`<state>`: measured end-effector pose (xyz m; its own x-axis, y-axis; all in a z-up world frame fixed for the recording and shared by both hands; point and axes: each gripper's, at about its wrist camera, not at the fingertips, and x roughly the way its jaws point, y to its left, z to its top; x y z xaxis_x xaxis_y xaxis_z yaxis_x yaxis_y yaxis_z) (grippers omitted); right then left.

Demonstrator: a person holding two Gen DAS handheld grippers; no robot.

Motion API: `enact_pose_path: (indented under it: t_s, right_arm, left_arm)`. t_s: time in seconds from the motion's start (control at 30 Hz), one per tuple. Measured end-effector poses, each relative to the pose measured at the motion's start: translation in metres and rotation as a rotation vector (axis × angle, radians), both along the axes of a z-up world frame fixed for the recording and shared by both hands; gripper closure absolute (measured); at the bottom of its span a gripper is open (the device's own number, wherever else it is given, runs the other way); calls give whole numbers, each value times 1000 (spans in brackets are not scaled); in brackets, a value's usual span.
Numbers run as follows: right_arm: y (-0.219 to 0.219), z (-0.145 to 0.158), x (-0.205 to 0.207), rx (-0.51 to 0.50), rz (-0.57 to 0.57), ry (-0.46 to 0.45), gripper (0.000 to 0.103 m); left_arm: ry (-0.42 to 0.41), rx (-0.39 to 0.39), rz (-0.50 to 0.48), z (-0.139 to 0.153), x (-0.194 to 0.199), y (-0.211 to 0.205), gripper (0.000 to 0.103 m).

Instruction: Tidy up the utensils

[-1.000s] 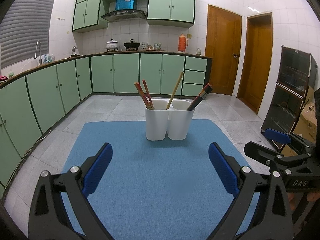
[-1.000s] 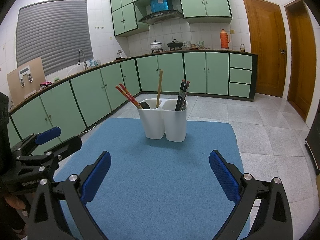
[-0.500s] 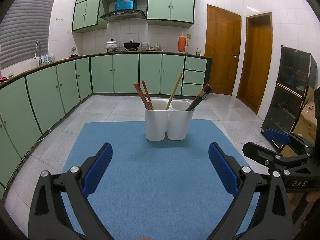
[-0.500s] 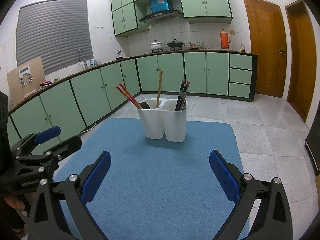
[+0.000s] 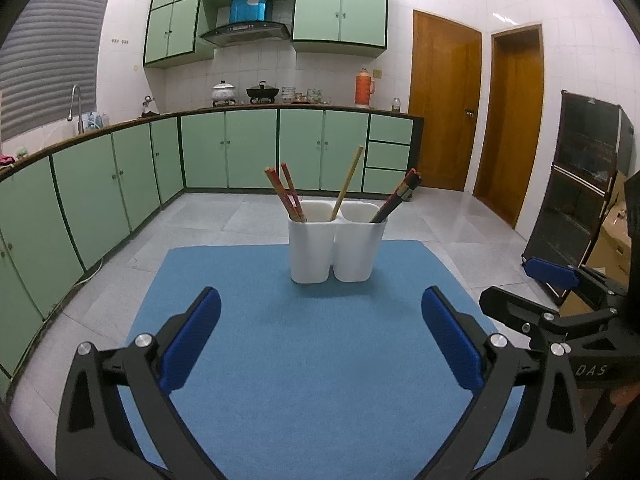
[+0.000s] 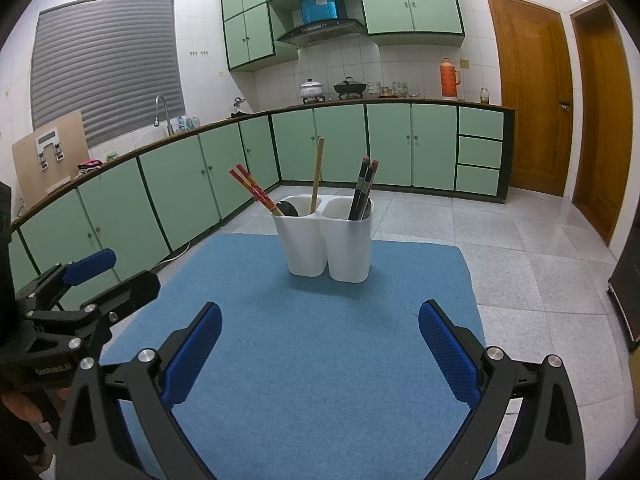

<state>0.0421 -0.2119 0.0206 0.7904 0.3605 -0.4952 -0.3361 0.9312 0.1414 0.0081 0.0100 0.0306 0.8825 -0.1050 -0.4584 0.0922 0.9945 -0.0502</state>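
— What's under you?
— A kitchen with green cabinets [image 5: 248, 148], and a blue mat [image 5: 312, 360].
— The holder?
— White holder [image 6: 328, 244] at the mat's far end: red chopsticks [image 6: 252, 188] and spoon [image 6: 318, 174] left, dark chopsticks [image 6: 362, 188] right.
— Your tongs?
— Left gripper [image 5: 320, 336] and right gripper [image 6: 320, 344] gape wide, empty.

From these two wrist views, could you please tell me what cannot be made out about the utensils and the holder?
- Lower ends of the red chopsticks, wooden stick and dark chopsticks: hidden in both views by the white holder walls.
- Dark rounded utensil in the left compartment: mostly hidden by the rim in the right wrist view; type unclear.
- Chopstick markings: too small.
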Motion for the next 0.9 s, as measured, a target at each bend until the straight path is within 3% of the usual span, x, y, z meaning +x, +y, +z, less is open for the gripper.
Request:
enact_pose_path:
  t_s: [0.9]
  right_arm:
    - [1,-3,0,-1,-8,3,6]
  left_arm:
    - [18,6,21,-5,0,5,6]
